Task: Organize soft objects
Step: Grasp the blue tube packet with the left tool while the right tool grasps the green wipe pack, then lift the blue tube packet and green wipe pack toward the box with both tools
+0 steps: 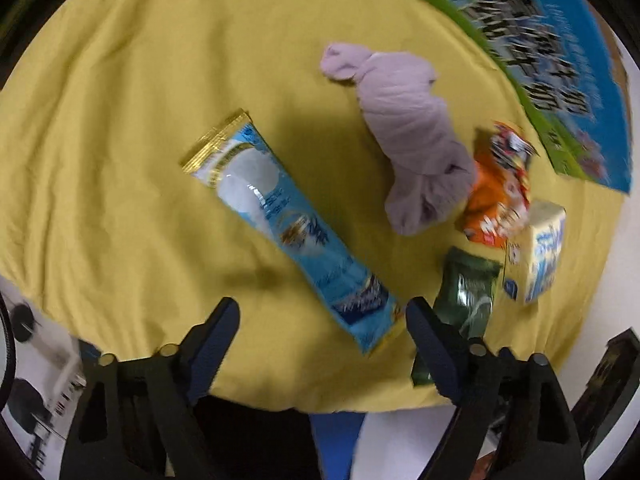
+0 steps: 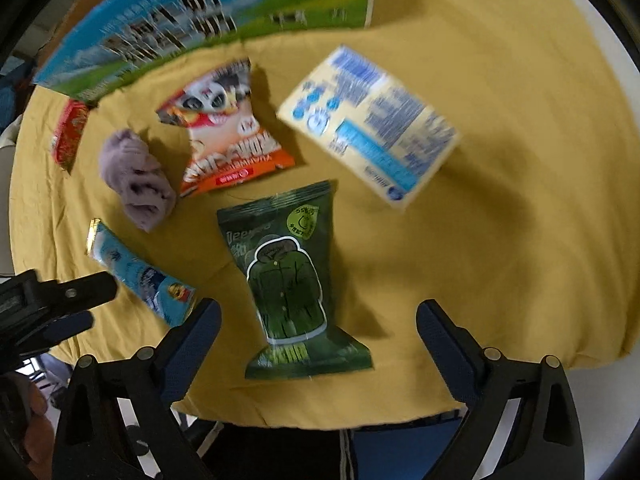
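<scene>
A yellow cloth (image 1: pixel 120 140) covers the table. On it lie a long blue snack packet (image 1: pixel 288 224), a bunched lilac cloth (image 1: pixel 412 140), an orange panda snack bag (image 1: pixel 496 192), a dark green packet (image 1: pixel 468 300) and a pale yellow tissue pack (image 1: pixel 536 248). My left gripper (image 1: pixel 322 316) is open and empty, over the blue packet's near end. In the right wrist view, my right gripper (image 2: pixel 318 320) is open and empty around the near end of the green packet (image 2: pixel 288 276). The blue packet (image 2: pixel 140 272), lilac cloth (image 2: pixel 136 176), panda bag (image 2: pixel 228 132) and tissue pack (image 2: pixel 372 124) lie beyond.
A large blue and green printed carton (image 2: pixel 180 20) stands at the back of the cloth, also in the left wrist view (image 1: pixel 560 80). A small red packet (image 2: pixel 70 136) lies by it. The left gripper (image 2: pixel 52 300) shows at the right view's left edge. The cloth's front edge (image 2: pixel 320 424) is close.
</scene>
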`<state>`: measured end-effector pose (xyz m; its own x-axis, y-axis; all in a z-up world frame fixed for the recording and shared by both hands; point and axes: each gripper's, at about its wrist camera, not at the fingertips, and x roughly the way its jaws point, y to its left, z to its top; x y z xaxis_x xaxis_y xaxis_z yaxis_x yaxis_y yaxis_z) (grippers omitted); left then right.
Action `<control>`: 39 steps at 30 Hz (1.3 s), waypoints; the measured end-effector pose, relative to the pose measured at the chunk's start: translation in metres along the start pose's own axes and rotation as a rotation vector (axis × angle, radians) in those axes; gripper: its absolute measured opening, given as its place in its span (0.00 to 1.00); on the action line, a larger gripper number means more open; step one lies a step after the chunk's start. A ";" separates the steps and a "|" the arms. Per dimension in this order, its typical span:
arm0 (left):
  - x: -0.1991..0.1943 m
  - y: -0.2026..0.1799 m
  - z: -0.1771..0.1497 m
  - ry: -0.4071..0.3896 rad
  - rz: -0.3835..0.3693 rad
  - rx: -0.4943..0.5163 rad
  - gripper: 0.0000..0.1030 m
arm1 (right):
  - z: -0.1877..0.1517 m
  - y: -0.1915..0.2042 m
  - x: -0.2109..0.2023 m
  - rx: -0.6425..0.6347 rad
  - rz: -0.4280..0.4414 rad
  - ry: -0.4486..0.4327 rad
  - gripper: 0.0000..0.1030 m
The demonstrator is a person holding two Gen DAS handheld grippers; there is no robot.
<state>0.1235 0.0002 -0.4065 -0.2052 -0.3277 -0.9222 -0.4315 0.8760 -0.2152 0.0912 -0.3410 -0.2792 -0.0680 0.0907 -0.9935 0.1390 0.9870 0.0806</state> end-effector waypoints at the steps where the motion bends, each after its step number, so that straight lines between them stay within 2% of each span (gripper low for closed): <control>1: 0.003 -0.001 0.002 -0.002 0.004 -0.010 0.76 | 0.001 0.000 0.005 0.007 0.005 0.009 0.90; 4: 0.012 -0.006 0.006 -0.006 0.016 -0.014 0.62 | 0.006 0.001 0.019 0.022 0.015 0.016 0.89; 6: 0.018 -0.012 0.007 -0.006 0.029 -0.001 0.42 | 0.008 0.004 0.025 0.024 0.017 0.027 0.84; 7: 0.022 -0.015 0.007 0.004 0.028 0.013 0.36 | 0.010 0.005 0.026 0.024 0.020 0.038 0.79; 9: 0.021 -0.020 0.002 -0.005 0.052 0.048 0.32 | 0.011 0.007 0.035 0.023 0.025 0.063 0.75; 10: 0.023 -0.022 0.000 -0.004 0.065 0.082 0.30 | 0.012 0.009 0.038 0.023 0.026 0.075 0.70; 11: 0.021 -0.025 -0.005 -0.004 0.091 0.130 0.26 | 0.012 0.011 0.044 0.024 0.032 0.089 0.60; 13: 0.014 -0.028 -0.012 -0.025 0.164 0.224 0.25 | 0.008 0.012 0.054 0.031 0.057 0.129 0.50; 15: 0.006 -0.030 -0.019 -0.079 0.272 0.342 0.25 | 0.001 0.015 0.058 0.014 0.045 0.140 0.48; 17: 0.008 -0.029 -0.021 -0.064 0.298 0.392 0.27 | -0.004 0.021 0.063 -0.010 0.028 0.131 0.48; 20: 0.016 -0.031 -0.020 -0.045 0.297 0.406 0.27 | -0.007 0.027 0.076 -0.012 0.010 0.126 0.50; 27: 0.010 -0.058 -0.028 -0.099 0.306 0.430 0.22 | -0.011 0.044 0.099 0.009 -0.031 0.129 0.51; 29: 0.002 -0.065 -0.034 -0.119 0.304 0.437 0.21 | -0.010 0.051 0.092 0.014 -0.038 0.117 0.42; 31: -0.010 -0.069 -0.044 -0.143 0.302 0.452 0.20 | -0.010 0.058 0.090 0.021 -0.035 0.105 0.38; 39: -0.071 -0.083 -0.083 -0.230 0.245 0.551 0.18 | -0.022 0.086 0.060 0.049 -0.025 0.025 0.35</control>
<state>0.1012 -0.0790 -0.2964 -0.0202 -0.0644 -0.9977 0.1309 0.9892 -0.0665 0.0778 -0.2474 -0.3299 -0.0968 0.0701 -0.9928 0.1850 0.9814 0.0513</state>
